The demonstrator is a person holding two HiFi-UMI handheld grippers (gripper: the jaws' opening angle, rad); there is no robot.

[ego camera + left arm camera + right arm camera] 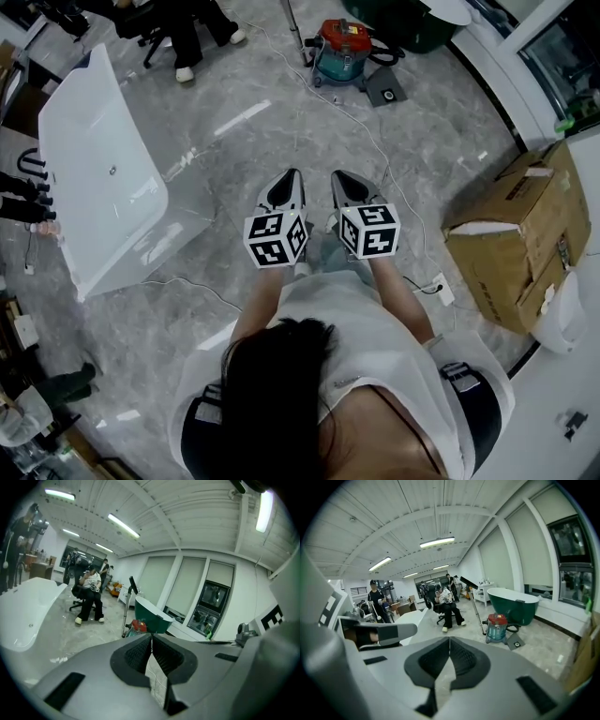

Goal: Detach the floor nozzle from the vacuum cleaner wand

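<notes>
Left gripper (292, 178) and right gripper (340, 178) were pinched shut and empty over bare floor. Vacuum (342, 45) and wand (293, 26) stood well apart, at the floor's far edge beside the green tub (513, 603); nozzle too small to tell. Risks: feet snagging the cable (375, 145) on approach; shut jaws knocking the leaning wand over.

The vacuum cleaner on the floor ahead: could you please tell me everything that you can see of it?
The vacuum cleaner is a small canister with a red top and a teal drum. It stands upright on the grey marbled floor, just in front of a dark green bathtub. A black hose curls out from its side. A flat dark piece, perhaps the floor nozzle, lies beside it, and a thin wand leans up next to it.
</notes>
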